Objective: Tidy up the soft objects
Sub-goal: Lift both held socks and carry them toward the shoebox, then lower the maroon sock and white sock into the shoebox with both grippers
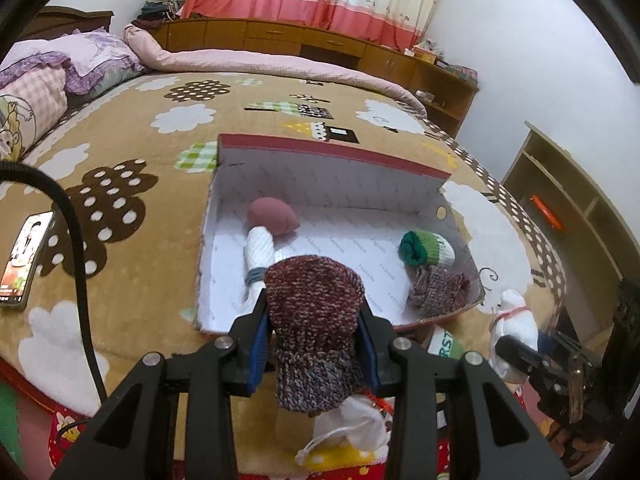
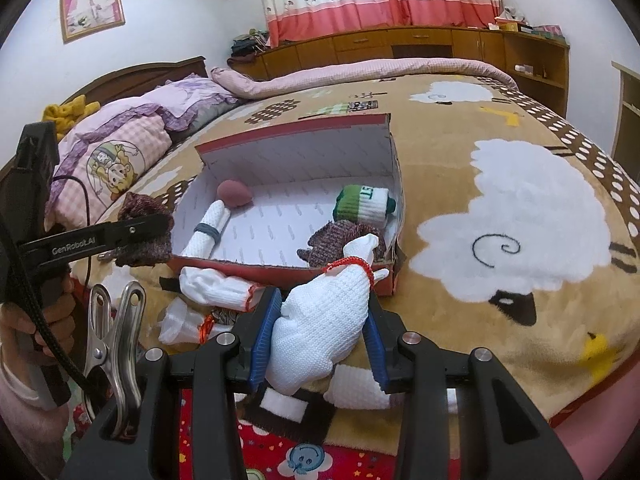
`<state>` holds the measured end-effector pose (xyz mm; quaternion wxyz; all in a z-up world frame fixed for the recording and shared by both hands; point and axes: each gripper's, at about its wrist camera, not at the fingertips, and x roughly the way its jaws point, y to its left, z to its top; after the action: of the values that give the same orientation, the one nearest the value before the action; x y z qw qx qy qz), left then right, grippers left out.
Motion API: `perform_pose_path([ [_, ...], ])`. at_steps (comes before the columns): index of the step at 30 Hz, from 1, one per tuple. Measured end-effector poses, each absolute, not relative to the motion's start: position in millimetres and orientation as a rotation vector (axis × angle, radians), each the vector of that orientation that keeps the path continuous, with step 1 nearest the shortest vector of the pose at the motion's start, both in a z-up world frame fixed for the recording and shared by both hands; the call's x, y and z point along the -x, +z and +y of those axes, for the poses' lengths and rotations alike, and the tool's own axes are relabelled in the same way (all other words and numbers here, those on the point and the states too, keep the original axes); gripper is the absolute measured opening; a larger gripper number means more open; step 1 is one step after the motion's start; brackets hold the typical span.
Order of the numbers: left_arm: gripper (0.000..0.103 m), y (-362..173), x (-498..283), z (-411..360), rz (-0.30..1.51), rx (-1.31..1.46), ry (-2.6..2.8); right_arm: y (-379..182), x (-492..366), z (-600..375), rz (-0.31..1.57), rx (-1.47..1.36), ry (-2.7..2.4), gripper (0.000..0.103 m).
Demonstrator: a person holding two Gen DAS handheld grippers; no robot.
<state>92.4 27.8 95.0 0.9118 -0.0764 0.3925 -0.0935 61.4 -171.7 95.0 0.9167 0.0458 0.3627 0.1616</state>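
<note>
Left gripper [image 1: 316, 344]: jaws clamped on a maroon knit sock [image 1: 316, 320], coarse marled yarn, long axis pointing up the frame; the open shoebox [image 1: 332, 152] lies directly beyond it at centre, nearer this hand; inside, a pink sponge egg [image 1: 272, 216], a rolled white sock [image 1: 260, 248], a green-white roll [image 1: 426, 248]. Right gripper [image 2: 320, 332]: jaws closed on a white knit pouch [image 2: 320, 320], red-tied; box up-frame.

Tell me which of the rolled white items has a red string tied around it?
The white sock in the right gripper; the roll in the box has a grey band.
</note>
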Motion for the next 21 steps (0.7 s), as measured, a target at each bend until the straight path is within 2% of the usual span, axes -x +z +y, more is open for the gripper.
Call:
perform_pose_path([
  [21, 0.039, 66.0, -138.9, 1.8, 0.866, 0.093, -0.204, 108.0, -83.5, -165.2, 0.724, -0.056, 0.339, 0.041],
])
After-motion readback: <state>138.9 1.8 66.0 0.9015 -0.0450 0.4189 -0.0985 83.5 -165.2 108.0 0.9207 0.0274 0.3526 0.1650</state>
